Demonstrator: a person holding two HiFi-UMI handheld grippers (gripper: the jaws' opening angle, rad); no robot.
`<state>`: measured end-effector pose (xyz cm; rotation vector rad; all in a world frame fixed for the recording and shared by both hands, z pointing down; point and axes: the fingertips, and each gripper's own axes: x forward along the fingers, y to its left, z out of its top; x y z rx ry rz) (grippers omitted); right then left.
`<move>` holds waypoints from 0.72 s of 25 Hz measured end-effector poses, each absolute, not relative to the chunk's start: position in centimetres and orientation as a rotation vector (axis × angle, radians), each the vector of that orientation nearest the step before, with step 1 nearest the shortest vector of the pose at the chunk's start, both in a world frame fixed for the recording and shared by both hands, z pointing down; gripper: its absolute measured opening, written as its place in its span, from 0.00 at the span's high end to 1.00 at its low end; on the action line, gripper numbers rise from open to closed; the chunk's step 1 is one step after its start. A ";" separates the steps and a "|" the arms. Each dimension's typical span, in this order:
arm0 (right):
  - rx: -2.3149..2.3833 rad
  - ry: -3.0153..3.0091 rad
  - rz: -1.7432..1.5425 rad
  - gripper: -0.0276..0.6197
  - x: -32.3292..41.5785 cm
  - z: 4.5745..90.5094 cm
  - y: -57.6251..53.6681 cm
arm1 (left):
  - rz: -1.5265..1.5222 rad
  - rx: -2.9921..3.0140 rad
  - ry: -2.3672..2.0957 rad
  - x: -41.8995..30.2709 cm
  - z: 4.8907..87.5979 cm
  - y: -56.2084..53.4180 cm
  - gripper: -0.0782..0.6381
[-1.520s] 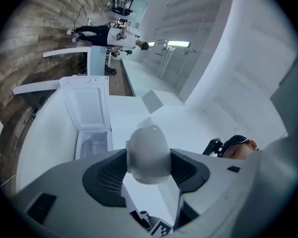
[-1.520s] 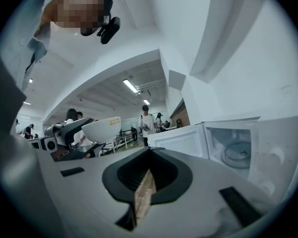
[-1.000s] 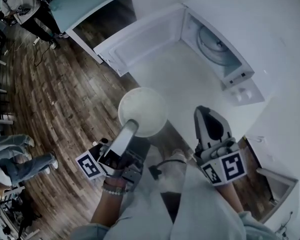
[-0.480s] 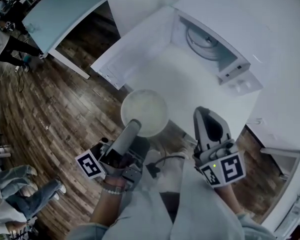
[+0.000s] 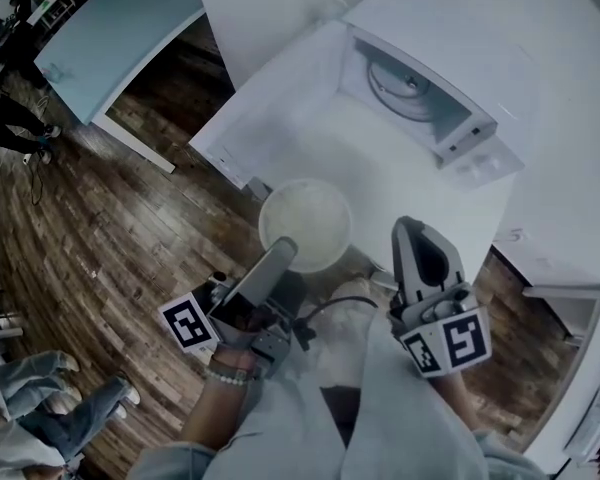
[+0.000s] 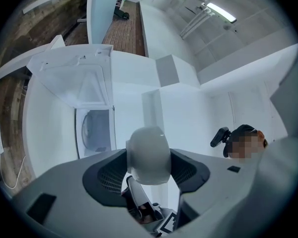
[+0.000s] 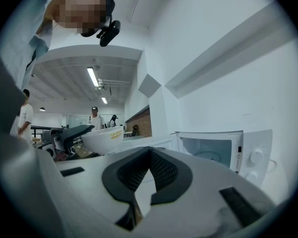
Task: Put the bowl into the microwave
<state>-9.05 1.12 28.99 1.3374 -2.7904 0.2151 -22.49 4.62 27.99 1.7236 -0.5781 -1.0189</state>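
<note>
A white bowl (image 5: 305, 223) hangs over the near edge of the white counter (image 5: 380, 168), and my left gripper (image 5: 283, 252) is shut on its near rim. In the left gripper view the bowl (image 6: 148, 155) stands edge-on, clamped between the jaws. The white microwave (image 5: 420, 88) stands beyond it with its door (image 5: 270, 108) swung wide to the left and the glass turntable (image 5: 400, 80) showing inside. My right gripper (image 5: 412, 230) is shut and holds nothing, to the right of the bowl. From the right gripper view (image 7: 150, 152) the bowl (image 7: 103, 137) is at the left and the microwave cavity (image 7: 208, 150) is ahead.
Wooden floor (image 5: 100, 228) lies to the left, with a light-blue table (image 5: 120, 28) at the top left and people (image 5: 20, 398) standing at the far left. The microwave's knobs (image 7: 256, 157) are on its right panel. A white wall rises behind the microwave.
The left gripper and the bowl have shifted a little to the right, closer to the counter and the open microwave. The right gripper stays shut and has barely moved in the picture.
</note>
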 end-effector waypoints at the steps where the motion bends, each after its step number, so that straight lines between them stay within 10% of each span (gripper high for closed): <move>1: 1.343 -2.786 0.216 0.95 -9.0 29.0 1.1 | -1.017 1.718 -0.575 -22.5 28.1 4.5 0.53; 18: 1.276 -2.800 0.245 0.95 -9.1 29.8 -4.2 | -1.014 1.675 -0.550 -20.4 29.0 -1.8 0.53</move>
